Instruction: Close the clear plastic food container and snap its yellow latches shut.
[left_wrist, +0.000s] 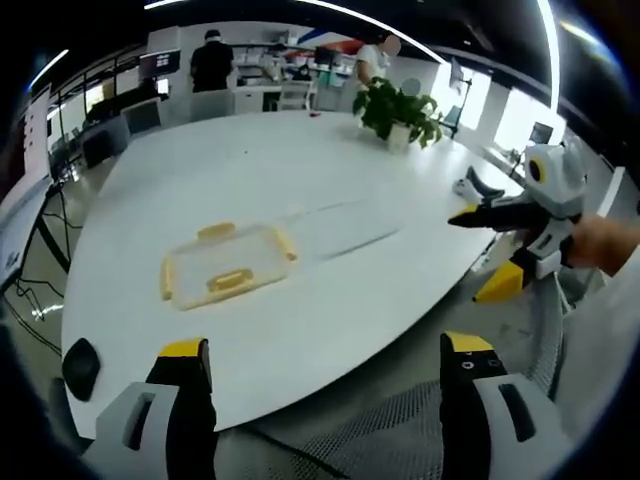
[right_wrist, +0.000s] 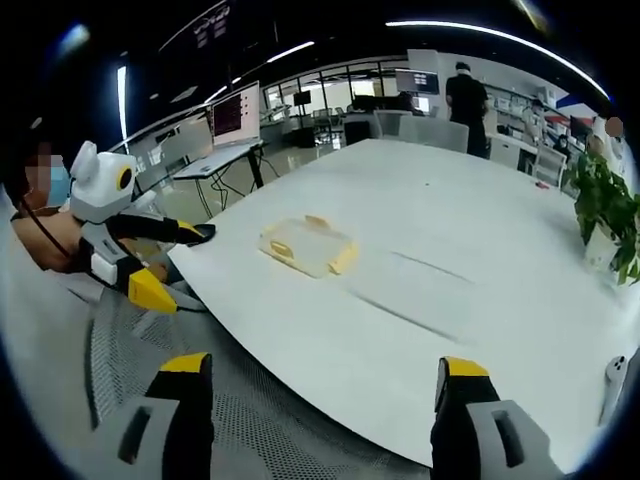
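Note:
The clear plastic container lies flat on the white table, with yellow latches along its sides. In the right gripper view the container sits near the table's edge. Whether its latches are snapped I cannot tell. My left gripper is open, short of the table and well back from the container. My right gripper is open too, over the mesh chair. Each shows in the other's view, held off the table's rim: the right gripper at the right, the left gripper at the left.
A potted plant stands at the table's far side, also the plant. A grey mesh chair lies under both grippers. A black puck sits near the table's left edge. People, desks and a monitor fill the background.

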